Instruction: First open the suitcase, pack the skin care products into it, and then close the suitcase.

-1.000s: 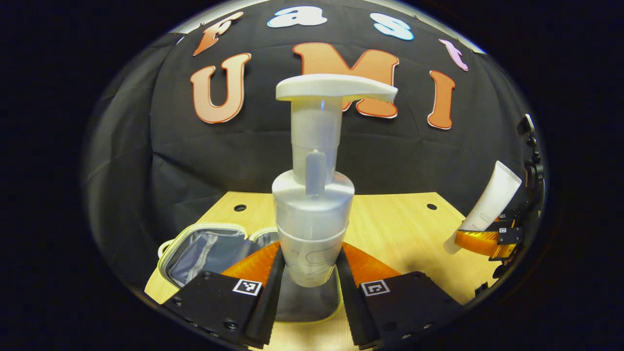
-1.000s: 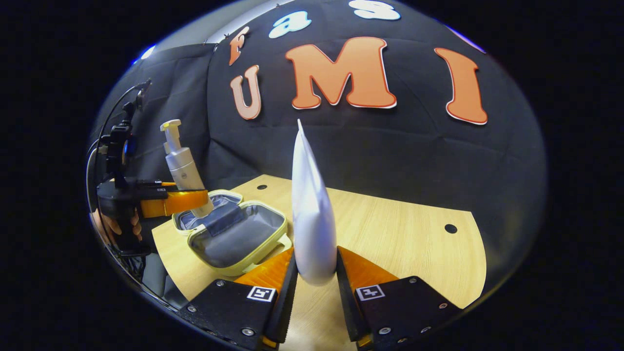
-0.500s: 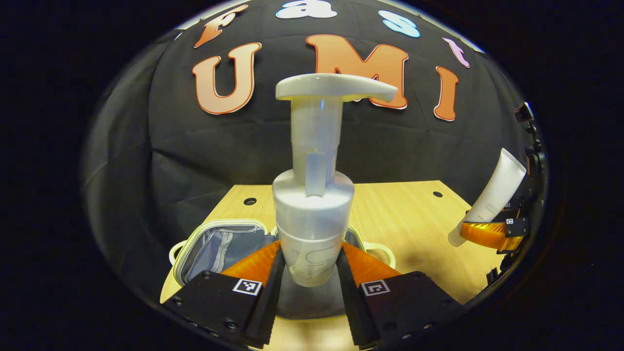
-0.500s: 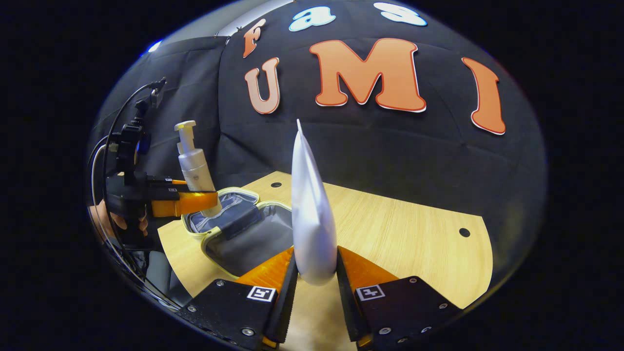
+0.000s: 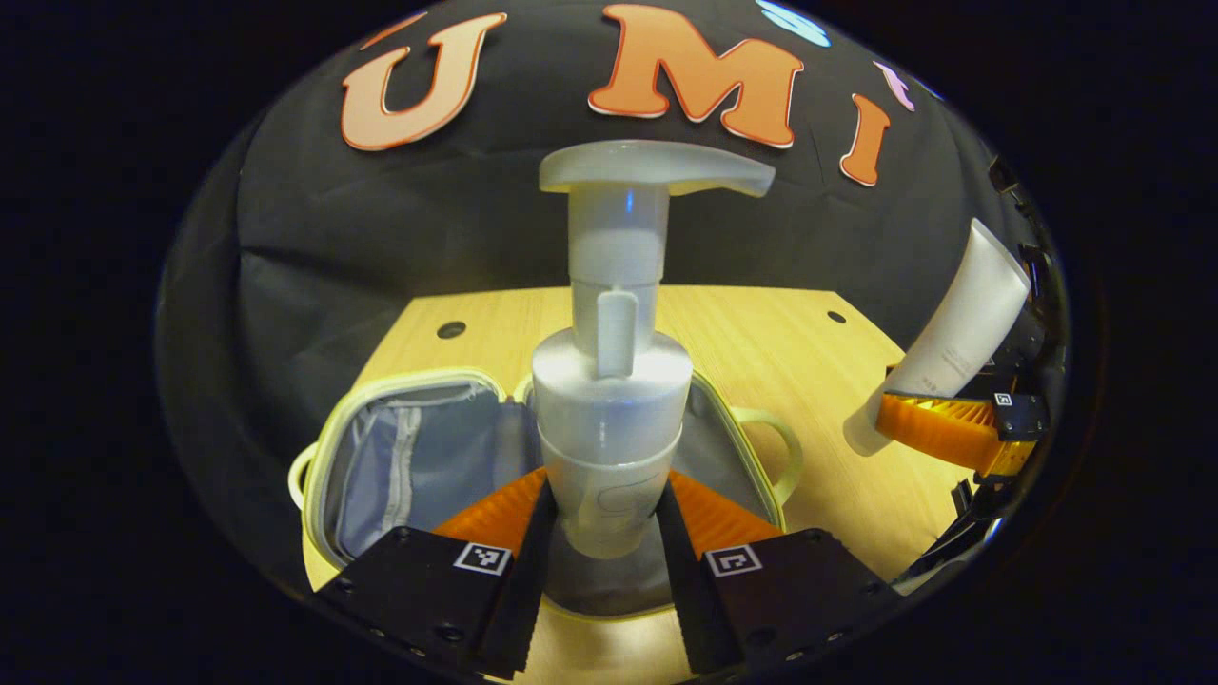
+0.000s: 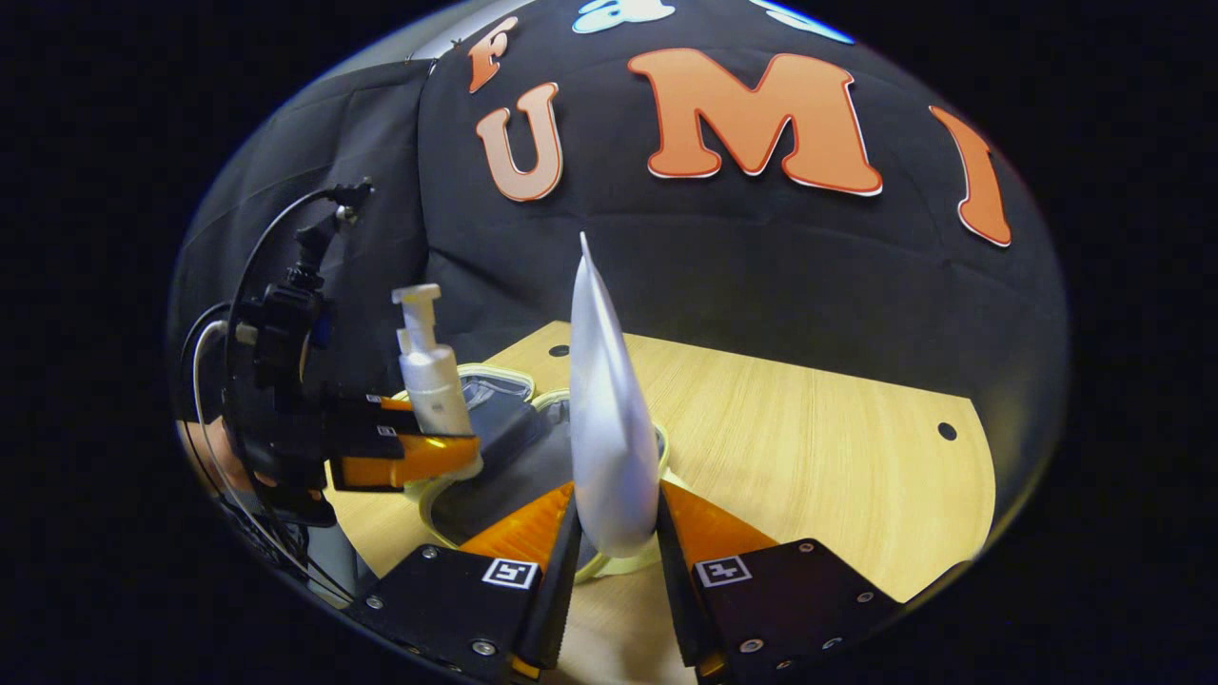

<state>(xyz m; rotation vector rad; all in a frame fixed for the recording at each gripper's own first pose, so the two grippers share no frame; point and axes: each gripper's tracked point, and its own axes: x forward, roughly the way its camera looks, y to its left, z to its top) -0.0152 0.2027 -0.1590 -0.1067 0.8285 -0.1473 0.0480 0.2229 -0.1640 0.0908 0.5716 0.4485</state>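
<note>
My left gripper (image 5: pixel 609 518) is shut on a white pump bottle (image 5: pixel 611 381), held upright above the open suitcase (image 5: pixel 419 457), a small pale yellow-green case with grey lining lying flat on the wooden table (image 5: pixel 761 352). In the right gripper view the same bottle (image 6: pixel 433 376) and left gripper (image 6: pixel 419 459) hover over the suitcase (image 6: pixel 495 466) at the left. My right gripper (image 6: pixel 614 533) is shut on a white squeeze tube (image 6: pixel 604 419), standing upright just right of the case. The left gripper view has that tube (image 5: pixel 961 328) and the right gripper (image 5: pixel 937 428) at the far right.
The wooden table (image 6: pixel 809 447) has small round holes near its corners (image 6: pixel 946 431) and open surface to the right of the suitcase. A hand (image 6: pixel 224 457) and a cable (image 6: pixel 257 257) show behind the left gripper. Black cloth walls close the back.
Both grippers moved in toward the suitcase and tilted downward. The pump bottle now hangs over the open case, and the tube has come closer to the case's right edge.
</note>
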